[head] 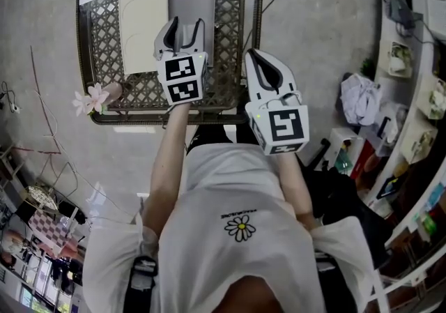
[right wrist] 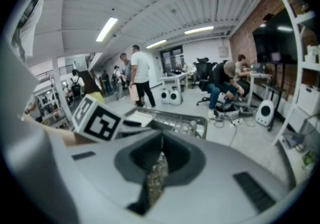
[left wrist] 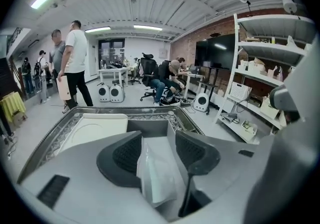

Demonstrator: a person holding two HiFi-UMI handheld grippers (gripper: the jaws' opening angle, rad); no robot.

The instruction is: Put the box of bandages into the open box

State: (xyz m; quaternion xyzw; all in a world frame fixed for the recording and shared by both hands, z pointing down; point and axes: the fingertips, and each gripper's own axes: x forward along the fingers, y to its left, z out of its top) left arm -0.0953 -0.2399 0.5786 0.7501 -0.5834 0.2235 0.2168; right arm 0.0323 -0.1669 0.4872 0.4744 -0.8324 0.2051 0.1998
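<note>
Finding the box of bandages (left wrist: pixel 156 178) apparently inside the open box (left wrist: pixel 150 127), left gripper (left wrist: pixel 155 135) fingers released around it, right gripper (right wrist: pixel 161 143) fingers clenched empty, we judge only withdrawal remains.

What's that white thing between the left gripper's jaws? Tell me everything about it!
It is the box of bandages, a thin, flat white pack with a shiny, slightly wrinkled skin, like plastic wrap. It stands on edge between the jaws of the left gripper. It seems to lean on the left jaw, with a gap to the right one, so the jaws are apart and not squeezing it. Beyond it is the grey inside of the open box.
</note>
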